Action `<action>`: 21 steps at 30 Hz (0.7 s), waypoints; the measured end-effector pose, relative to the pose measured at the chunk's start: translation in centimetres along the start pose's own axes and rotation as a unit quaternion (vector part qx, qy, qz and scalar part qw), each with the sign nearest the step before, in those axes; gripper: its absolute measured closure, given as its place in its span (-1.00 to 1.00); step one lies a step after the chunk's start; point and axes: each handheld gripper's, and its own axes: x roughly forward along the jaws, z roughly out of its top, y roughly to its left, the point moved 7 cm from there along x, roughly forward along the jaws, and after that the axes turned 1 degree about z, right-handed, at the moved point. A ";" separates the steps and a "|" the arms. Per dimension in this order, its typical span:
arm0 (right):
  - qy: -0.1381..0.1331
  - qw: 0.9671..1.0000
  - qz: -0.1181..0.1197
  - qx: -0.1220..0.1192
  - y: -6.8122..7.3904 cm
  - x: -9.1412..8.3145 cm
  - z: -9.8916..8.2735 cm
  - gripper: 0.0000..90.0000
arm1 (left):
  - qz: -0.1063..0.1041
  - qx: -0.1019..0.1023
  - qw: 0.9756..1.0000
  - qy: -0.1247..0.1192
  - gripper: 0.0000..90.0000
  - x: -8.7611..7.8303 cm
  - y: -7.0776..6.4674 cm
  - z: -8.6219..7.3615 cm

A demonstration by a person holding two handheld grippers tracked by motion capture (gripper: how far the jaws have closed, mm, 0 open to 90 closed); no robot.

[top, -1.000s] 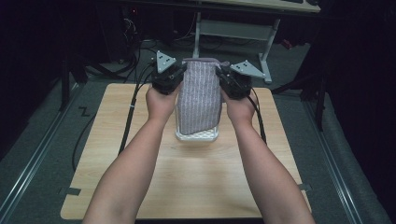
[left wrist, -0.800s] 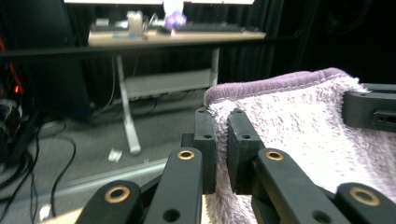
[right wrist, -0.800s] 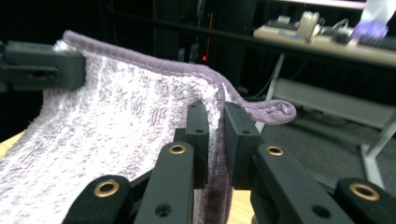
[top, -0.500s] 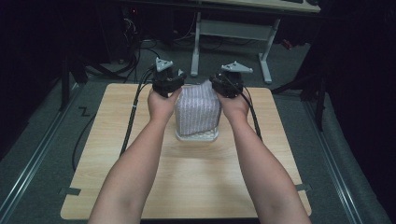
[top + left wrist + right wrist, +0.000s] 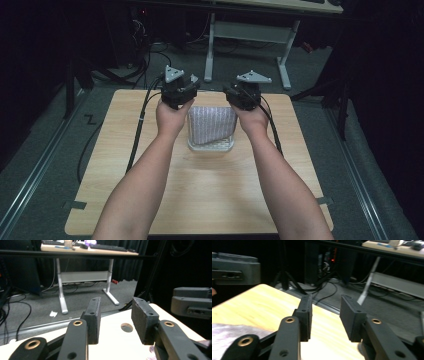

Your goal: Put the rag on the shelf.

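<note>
High view: folded cloth (image 5: 211, 125) sits on its clear tray (image 5: 210, 147), mid-table. My left gripper (image 5: 179, 92) & right gripper (image 5: 243, 94) flank cloth's far corners; jaws have just been opening, nothing between them. Next I'd back off w/o snagging fabric.

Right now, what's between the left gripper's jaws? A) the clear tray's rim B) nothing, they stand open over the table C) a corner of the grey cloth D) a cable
B: in the left gripper view the left gripper has its jaws apart with bare wooden table showing through the gap; the grey cloth lies on the clear tray.
</note>
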 end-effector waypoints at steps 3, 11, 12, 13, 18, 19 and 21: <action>-0.001 1.000 0.008 -0.002 0.6 -0.2 -0.1 0.33 | 0.006 0.008 1.000 0.005 0.32 -0.2 0.0 -0.3; 0.000 1.000 0.004 -0.019 1.2 -0.6 -0.6 0.28 | 0.019 0.004 1.000 0.007 0.30 -1.1 0.3 -0.8; -0.002 1.000 0.005 -0.018 1.2 -0.8 -0.6 0.26 | 0.020 0.008 1.000 0.007 0.30 -1.3 0.3 -0.9; -0.002 1.000 0.005 -0.018 1.1 -1.0 -0.7 0.25 | 0.020 0.013 1.000 0.008 0.30 -1.5 0.3 -1.0; -0.008 1.000 0.001 -0.023 0.8 -2.3 -1.3 0.17 | 0.020 0.030 0.999 0.014 0.28 -2.7 0.3 -1.5; -0.008 1.000 0.000 -0.026 0.7 -2.6 -1.5 0.16 | 0.019 0.035 0.999 0.010 0.28 -3.1 0.2 -1.6; -0.011 0.999 -0.002 -0.032 0.6 -3.4 -2.0 0.14 | 0.019 0.039 0.999 0.010 0.28 -3.9 0.2 -1.9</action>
